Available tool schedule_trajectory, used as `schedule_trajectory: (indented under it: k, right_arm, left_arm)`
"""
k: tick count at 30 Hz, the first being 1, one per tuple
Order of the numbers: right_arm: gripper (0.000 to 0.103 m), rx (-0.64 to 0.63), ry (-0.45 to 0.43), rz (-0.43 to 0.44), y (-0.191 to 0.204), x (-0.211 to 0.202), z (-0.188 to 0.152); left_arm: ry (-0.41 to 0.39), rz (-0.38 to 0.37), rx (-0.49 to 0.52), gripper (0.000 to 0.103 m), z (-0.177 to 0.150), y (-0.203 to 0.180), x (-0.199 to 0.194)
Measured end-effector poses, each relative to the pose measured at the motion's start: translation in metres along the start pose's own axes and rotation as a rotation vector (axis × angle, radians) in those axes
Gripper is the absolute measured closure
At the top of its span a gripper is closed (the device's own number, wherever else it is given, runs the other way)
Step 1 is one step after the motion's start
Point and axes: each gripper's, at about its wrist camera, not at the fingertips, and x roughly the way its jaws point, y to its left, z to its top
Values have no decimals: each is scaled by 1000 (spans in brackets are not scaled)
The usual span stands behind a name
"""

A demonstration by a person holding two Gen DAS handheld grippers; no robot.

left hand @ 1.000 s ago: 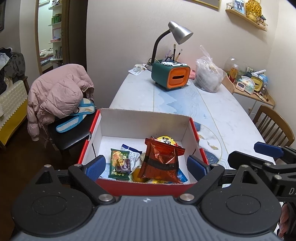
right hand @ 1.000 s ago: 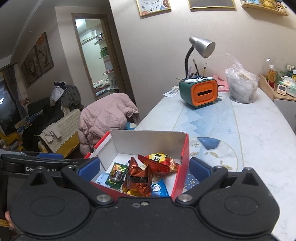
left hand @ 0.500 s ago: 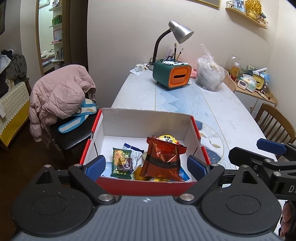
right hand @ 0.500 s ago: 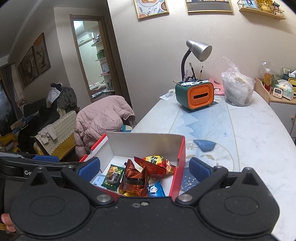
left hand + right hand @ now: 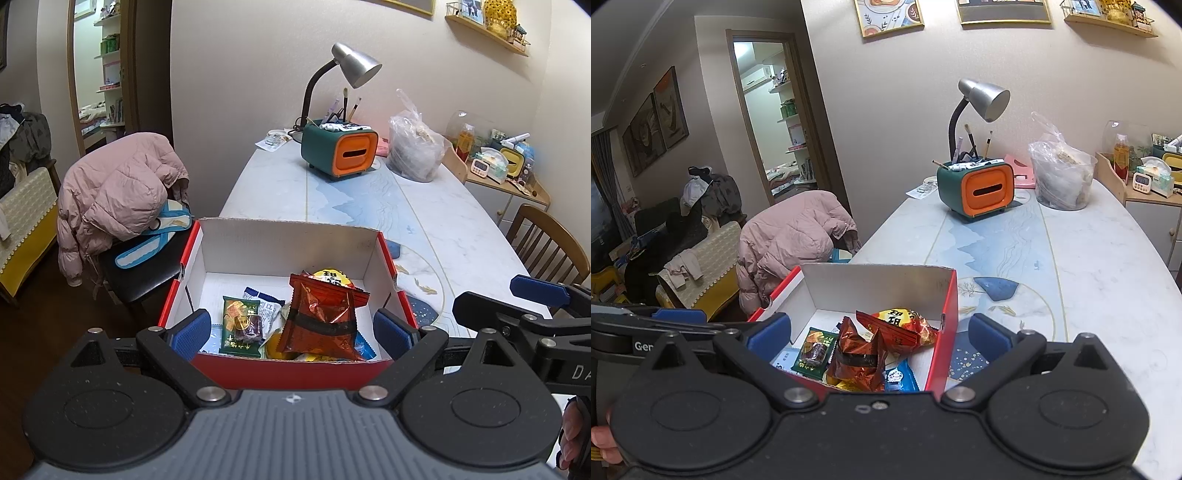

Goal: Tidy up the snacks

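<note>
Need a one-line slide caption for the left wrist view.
Open left gripper hovers over a red box of snack packets on the table.

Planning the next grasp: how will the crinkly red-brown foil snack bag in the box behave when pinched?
The red-brown foil bag looks puffy and creased, so it is probably light and would crumple. Its glossy film may slip. It leans on other packets, so lifting it may shift them.

Red box, white inside, open top, at table's near edge. Inside, loosely piled: crinkled red-brown foil pkt propped upright at centre; yellow-red bag behind; green pkt flat on left; white-blue wrapper beside; blue pkt underneath.
</note>
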Motion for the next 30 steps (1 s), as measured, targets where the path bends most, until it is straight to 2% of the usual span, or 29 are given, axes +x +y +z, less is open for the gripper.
schedule_trajectory:
  k: [30]
  right_arm:
    - [0,16,11,-5,-5,-1,-4]
  left_arm:
    - [30,-9,10,8,-2,-3,5]
